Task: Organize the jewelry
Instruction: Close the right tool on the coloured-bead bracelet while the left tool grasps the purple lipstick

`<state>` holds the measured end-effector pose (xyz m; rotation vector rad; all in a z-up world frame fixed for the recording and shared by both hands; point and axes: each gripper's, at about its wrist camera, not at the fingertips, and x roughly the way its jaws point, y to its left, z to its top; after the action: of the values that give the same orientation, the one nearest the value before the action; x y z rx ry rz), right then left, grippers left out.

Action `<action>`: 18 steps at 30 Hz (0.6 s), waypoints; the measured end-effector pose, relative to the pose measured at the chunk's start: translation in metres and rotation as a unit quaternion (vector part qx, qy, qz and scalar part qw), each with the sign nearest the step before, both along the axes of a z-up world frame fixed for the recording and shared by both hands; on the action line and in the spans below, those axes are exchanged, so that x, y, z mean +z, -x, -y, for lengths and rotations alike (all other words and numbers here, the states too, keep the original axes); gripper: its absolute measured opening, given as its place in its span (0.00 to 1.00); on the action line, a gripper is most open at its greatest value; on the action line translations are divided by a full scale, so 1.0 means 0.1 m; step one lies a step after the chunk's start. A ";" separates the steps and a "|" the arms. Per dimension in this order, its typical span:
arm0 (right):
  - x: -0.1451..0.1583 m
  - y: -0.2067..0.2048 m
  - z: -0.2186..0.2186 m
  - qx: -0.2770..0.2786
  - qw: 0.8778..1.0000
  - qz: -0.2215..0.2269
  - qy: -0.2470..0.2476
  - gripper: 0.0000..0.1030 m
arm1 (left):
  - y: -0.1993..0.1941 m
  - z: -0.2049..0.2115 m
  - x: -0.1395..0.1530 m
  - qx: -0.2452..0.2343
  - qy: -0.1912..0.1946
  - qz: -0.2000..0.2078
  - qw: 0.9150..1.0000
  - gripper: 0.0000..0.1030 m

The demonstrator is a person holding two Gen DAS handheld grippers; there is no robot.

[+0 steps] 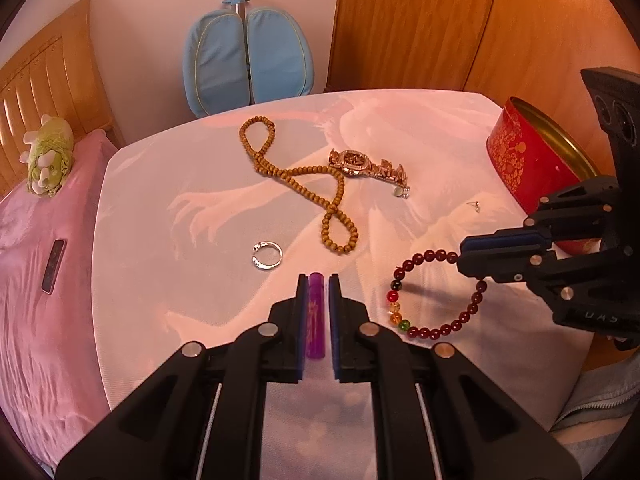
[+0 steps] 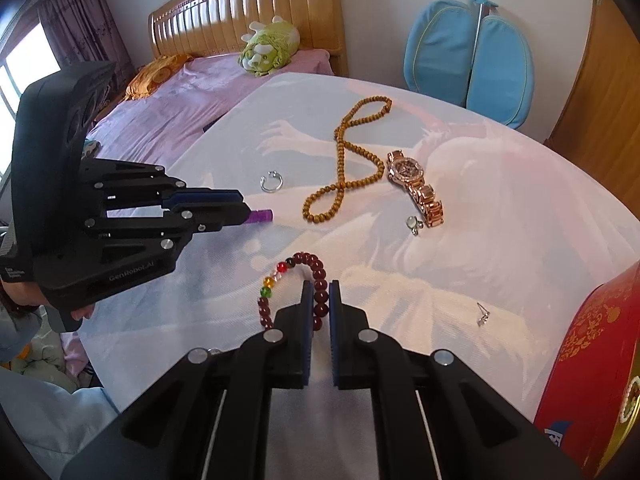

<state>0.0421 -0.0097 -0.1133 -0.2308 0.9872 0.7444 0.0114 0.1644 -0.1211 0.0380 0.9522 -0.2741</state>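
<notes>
1. Purple tube [image 1: 314, 314] is clamped in the left hand-held gripper [image 1: 319, 280], near the bench [image 1: 160, 280] front edge.
2. Dark red bead bracelet [image 2: 316, 284] is pinched by the right hand-held gripper [image 2: 320, 286].
3. Wooden bead necklace [image 1: 296, 180], watch [image 1: 366, 166] and ring [image 1: 267, 255] lie mid-bench.
4. Red tin [image 1: 532, 160] sits at the right edge.

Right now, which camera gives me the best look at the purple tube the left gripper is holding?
The left wrist view: the purple tube shows nearly full length, clamped between the left gripper fingers. The right wrist view shows only its tip sticking out past the left gripper; the fingers hide the rest.
</notes>
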 end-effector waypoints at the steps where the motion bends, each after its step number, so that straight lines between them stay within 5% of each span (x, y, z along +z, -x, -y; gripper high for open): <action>1: 0.04 0.00 0.02 -0.001 1.000 0.003 -0.004 0.08 | 0.00 0.01 0.04 0.002 0.004 0.004 1.000 0.10; 9: 0.35 -0.01 0.28 -0.026 0.999 0.027 -0.034 0.08 | -0.03 0.19 0.28 -0.006 -0.003 0.030 1.000 0.10; 15: 0.52 0.00 0.41 -0.034 0.997 0.045 -0.047 0.08 | -0.08 0.14 0.16 -0.001 -0.017 0.003 1.000 0.10; 17: 0.54 0.01 0.41 -0.034 0.997 0.047 -0.048 0.08 | -0.08 0.11 0.09 0.003 -0.030 -0.012 0.999 0.13; 18: 0.53 0.00 0.41 -0.034 0.997 0.045 -0.047 0.08 | -0.08 0.09 0.06 0.003 -0.033 -0.022 0.999 0.24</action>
<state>0.0419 -0.0503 -0.0604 -0.1471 0.8673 0.7107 0.0197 0.1555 -0.1154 0.0901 1.0053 -0.2392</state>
